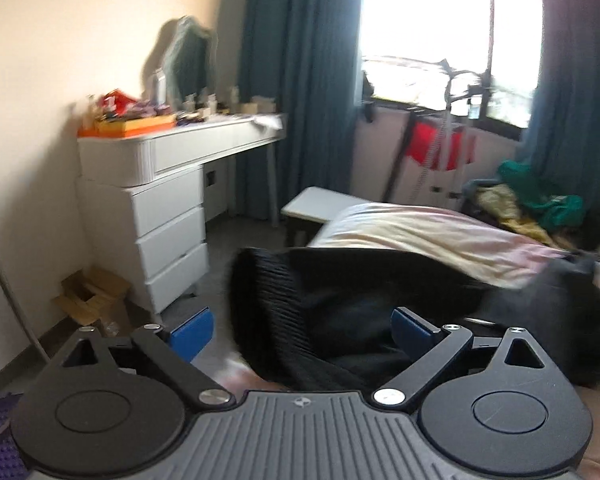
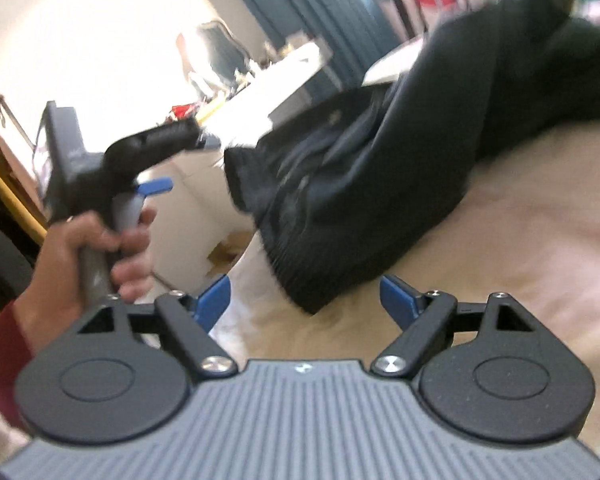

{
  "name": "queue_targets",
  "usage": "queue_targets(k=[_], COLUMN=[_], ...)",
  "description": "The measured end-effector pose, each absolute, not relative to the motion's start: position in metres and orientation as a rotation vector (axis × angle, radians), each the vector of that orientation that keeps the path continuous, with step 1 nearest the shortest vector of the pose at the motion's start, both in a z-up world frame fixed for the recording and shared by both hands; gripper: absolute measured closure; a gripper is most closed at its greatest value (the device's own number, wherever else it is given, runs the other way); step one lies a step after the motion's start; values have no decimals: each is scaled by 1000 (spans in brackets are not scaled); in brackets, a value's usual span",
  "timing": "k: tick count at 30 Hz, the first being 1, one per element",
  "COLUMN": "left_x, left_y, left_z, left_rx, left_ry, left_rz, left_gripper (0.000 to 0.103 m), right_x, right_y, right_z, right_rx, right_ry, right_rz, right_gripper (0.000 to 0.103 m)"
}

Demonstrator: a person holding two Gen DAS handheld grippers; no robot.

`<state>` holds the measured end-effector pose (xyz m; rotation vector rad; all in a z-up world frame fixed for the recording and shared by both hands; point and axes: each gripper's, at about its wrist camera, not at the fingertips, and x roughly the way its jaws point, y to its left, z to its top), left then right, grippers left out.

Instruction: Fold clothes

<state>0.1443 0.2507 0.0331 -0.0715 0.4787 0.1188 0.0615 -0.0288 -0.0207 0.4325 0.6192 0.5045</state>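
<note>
A black garment [image 1: 340, 292] with a ribbed hem lies bunched on the cream bed sheet [image 1: 400, 236]. My left gripper [image 1: 304, 330] is open, its blue pads [image 1: 192, 332] spread wide; the ribbed hem sits between them, with neither pad pressing on it. In the right wrist view the same black garment [image 2: 380, 180] stretches across the bed [image 2: 500, 260] toward the upper right. My right gripper [image 2: 306, 300] is also open, and the hem's corner ends just in front of its pads. A hand [image 2: 100, 248] in a red sleeve holds the other gripper's handle at the left.
A white dresser [image 1: 168, 216] with a cluttered top stands against the left wall, with a cardboard box [image 1: 96, 300] on the floor beside it. Blue curtains [image 1: 300, 80] frame a bright window. A pile of clothes [image 1: 540, 200] lies at the bed's far right, near a white stool [image 1: 320, 204].
</note>
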Motion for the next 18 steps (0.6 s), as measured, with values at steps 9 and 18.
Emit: queue_targets(k=[9, 18], left_x=[68, 54], left_y=[110, 27], left_z=[55, 19], left_rx=[-11, -68], left_ry=[390, 337], left_rz=[-21, -168], left_gripper=[5, 4], right_x=[21, 16], right_y=[-132, -212], right_z=[49, 13], right_rx=[247, 251], right_ry=[414, 342], right_rz=[344, 194], right_gripper=[19, 19])
